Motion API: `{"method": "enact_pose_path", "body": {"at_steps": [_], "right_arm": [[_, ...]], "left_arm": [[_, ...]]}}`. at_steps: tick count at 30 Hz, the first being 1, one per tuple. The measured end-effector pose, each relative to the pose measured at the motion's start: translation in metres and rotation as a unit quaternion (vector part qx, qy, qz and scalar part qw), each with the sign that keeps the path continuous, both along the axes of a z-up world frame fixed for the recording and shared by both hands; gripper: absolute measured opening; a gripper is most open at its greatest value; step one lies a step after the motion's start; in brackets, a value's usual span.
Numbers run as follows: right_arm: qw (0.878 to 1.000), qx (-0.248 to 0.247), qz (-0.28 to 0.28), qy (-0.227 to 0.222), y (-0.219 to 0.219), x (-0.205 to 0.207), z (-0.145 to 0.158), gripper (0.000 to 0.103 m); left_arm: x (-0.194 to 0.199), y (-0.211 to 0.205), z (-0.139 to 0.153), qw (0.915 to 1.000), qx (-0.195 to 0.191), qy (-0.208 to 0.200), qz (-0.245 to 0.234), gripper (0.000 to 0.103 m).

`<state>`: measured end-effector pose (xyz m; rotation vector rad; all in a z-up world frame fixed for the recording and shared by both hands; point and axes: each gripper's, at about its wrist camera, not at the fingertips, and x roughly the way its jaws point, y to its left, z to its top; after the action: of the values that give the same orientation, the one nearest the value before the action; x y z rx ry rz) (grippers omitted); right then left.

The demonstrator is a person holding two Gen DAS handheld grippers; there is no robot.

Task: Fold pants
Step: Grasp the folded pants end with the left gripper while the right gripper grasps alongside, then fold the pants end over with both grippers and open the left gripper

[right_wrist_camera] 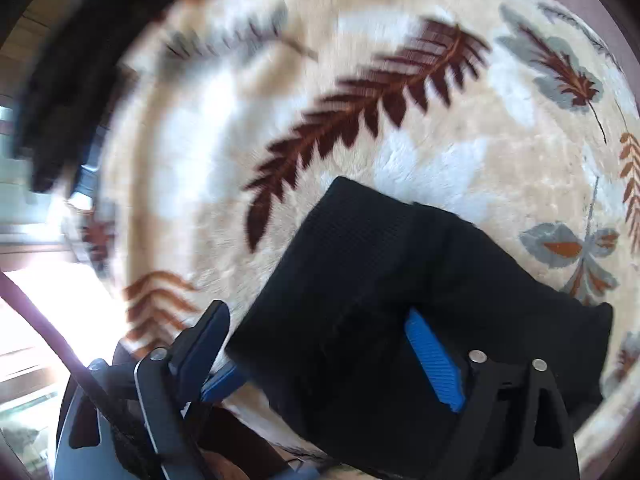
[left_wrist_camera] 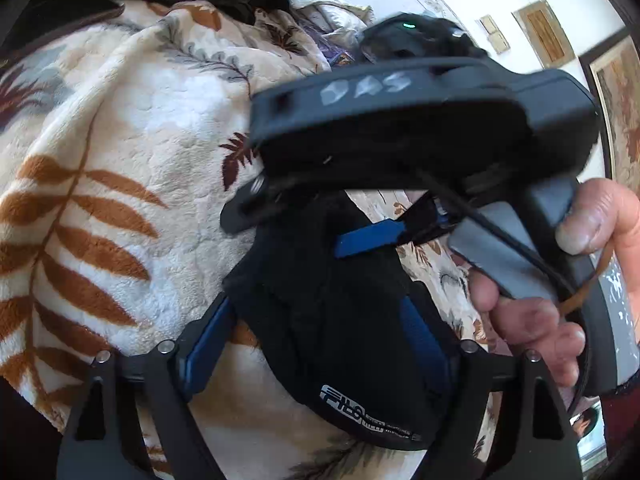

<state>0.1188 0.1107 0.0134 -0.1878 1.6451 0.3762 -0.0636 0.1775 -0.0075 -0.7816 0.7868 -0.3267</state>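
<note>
No containers here, just a fuzzy cream blanket [left_wrist_camera: 120,152] with rust and brown leaf print spread under everything. The black pants [left_wrist_camera: 332,320] hang bunched above it, with a white logo print near the lower edge.

Left claw [left_wrist_camera: 320,344]: its blue-padded fingers [left_wrist_camera: 208,344] sit either side of that bunch of fabric and it looks clamped on it, fairly narrow. In the same view the other gripper's black body crosses right in front, gripped by a hand [left_wrist_camera: 560,280], one blue finger poking into the same cloth.

Right claw [right_wrist_camera: 332,352]: pants [right_wrist_camera: 400,280] drape between and over the fingers, right blue pad [right_wrist_camera: 434,364] pressed against the cloth, left finger just beside its edge. Seems to be pinching the pants, though the fold hides the contact. More dark cloth, blurred, shows at the upper left edge.
</note>
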Motion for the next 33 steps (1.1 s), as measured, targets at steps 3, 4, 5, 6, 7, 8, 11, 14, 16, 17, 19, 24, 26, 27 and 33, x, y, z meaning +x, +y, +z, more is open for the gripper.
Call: {"method": "enact_pose_path", "body": {"at_steps": [3, 4, 5, 6, 7, 8, 11, 14, 16, 17, 19, 24, 26, 27, 33], "right_arm": [[0.995, -0.077, 0.066, 0.02, 0.024, -0.001, -0.017, 0.098], [0.991, -0.096, 0.087, 0.024, 0.029, -0.003, -0.021, 0.099], [0.989, -0.106, 0.102, 0.027, 0.033, -0.004, -0.023, 0.099], [0.986, -0.114, 0.116, 0.028, 0.035, -0.006, -0.024, 0.099], [0.985, -0.118, 0.123, 0.027, 0.036, -0.007, -0.023, 0.098], [0.984, -0.12, 0.129, 0.019, 0.035, -0.009, -0.021, 0.091], [0.982, -0.123, 0.143, -0.025, 0.028, -0.022, -0.006, 0.06], [0.984, -0.089, 0.141, -0.054, 0.008, -0.036, 0.018, 0.027], [0.985, -0.062, 0.138, -0.078, -0.008, -0.047, 0.036, 0.022], [0.986, -0.049, 0.132, -0.091, -0.017, -0.052, 0.044, 0.021], [0.988, -0.022, 0.113, -0.107, -0.035, -0.059, 0.059, 0.02], [0.986, 0.072, 0.038, -0.146, -0.109, -0.078, 0.098, 0.02], [0.981, 0.103, 0.007, -0.162, -0.12, -0.088, 0.106, 0.02], [0.979, 0.116, -0.007, -0.167, -0.126, -0.093, 0.111, 0.02], [0.958, 0.183, -0.109, -0.191, -0.216, -0.122, 0.107, 0.02]], "left_arm": [[0.001, -0.002, 0.001, 0.9999, 0.013, 0.002, -0.005, 0.075], [0.002, -0.005, 0.002, 0.9995, 0.032, 0.004, -0.008, 0.057], [0.003, -0.007, 0.002, 0.9991, 0.04, 0.009, -0.013, 0.043], [0.006, -0.008, -0.001, 0.9989, 0.038, 0.017, -0.023, 0.028], [0.007, -0.007, -0.005, 0.9992, 0.021, 0.024, -0.025, 0.028], [0.006, -0.007, -0.005, 0.9992, 0.016, 0.024, -0.026, 0.027], [0.003, -0.015, 0.001, 0.9987, 0.029, 0.019, -0.037, 0.022], [-0.001, -0.028, 0.014, 0.9978, 0.044, 0.007, -0.048, 0.021], [-0.004, -0.036, 0.023, 0.9974, 0.047, 0.003, -0.055, 0.021], [-0.006, -0.041, 0.029, 0.9971, 0.048, 0.0, -0.059, 0.021], [-0.009, -0.053, 0.042, 0.9957, 0.059, -0.01, -0.07, 0.021], [-0.013, -0.089, 0.07, 0.9902, 0.086, -0.033, -0.105, 0.02], [-0.012, -0.111, 0.081, 0.9861, 0.099, -0.04, -0.128, 0.02], [-0.014, -0.12, 0.084, 0.9837, 0.106, -0.043, -0.139, 0.021], [-0.015, -0.185, 0.091, 0.9653, 0.154, -0.048, -0.206, 0.02]]}}
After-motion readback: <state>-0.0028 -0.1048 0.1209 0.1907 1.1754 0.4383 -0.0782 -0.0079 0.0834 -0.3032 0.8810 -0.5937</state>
